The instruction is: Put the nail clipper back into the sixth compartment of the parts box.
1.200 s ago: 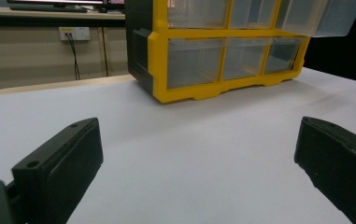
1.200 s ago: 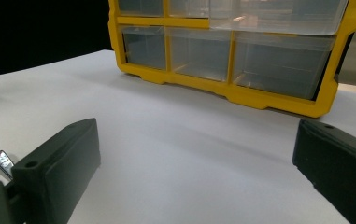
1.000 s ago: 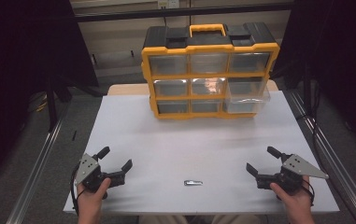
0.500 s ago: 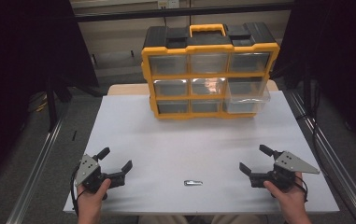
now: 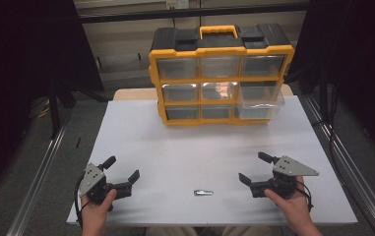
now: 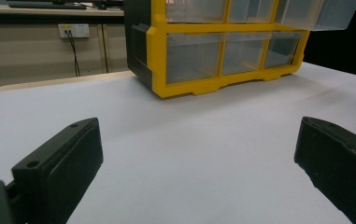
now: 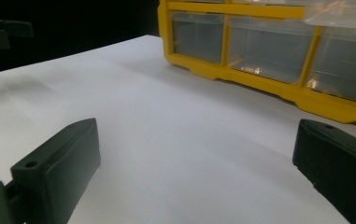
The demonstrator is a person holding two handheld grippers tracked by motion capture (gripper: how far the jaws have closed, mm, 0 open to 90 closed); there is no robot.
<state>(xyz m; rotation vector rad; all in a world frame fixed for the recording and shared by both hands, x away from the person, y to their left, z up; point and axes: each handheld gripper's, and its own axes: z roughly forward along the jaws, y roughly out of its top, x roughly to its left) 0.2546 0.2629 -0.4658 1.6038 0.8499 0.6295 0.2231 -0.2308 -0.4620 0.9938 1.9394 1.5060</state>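
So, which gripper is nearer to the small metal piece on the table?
Right. The right gripper sits just to the right of the metal piece, jaws open toward it. The left gripper is farther away on its left, also open.

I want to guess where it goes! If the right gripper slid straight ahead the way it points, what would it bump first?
Probably the yellow drawer organizer. The right gripper is open, with bare white table between its jaws and the organizer's lower drawers straight ahead. Depth is hard to judge.
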